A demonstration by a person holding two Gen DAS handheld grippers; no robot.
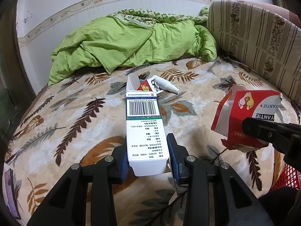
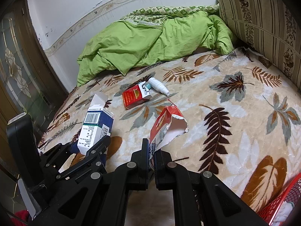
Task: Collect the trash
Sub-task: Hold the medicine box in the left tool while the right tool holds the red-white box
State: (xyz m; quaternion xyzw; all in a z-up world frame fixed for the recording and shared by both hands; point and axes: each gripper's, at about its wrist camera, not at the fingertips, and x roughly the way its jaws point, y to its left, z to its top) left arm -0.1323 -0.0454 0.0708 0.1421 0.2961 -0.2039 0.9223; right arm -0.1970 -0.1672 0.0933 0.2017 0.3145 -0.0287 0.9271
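My left gripper [image 1: 149, 146] is shut on a white and blue carton [image 1: 144, 124] with a barcode, held above the bed; it also shows in the right wrist view [image 2: 96, 126]. My right gripper [image 2: 151, 148] is shut on a torn red box [image 2: 167, 126], which shows at the right of the left wrist view [image 1: 244, 113]. A red cigarette pack [image 2: 134, 96] and a white spray bottle [image 2: 159, 86] lie on the blanket farther back; both show behind the carton in the left wrist view, the pack [image 1: 145, 86] and the bottle [image 1: 166, 84].
The bed has a leaf-patterned blanket [image 2: 225, 101]. A green quilt [image 1: 128, 41] is bunched at the far wall. A striped cushion [image 1: 259, 43] stands at the right. A red mesh basket [image 2: 280, 205] sits at the lower right. A wooden door [image 2: 17, 71] is at the left.
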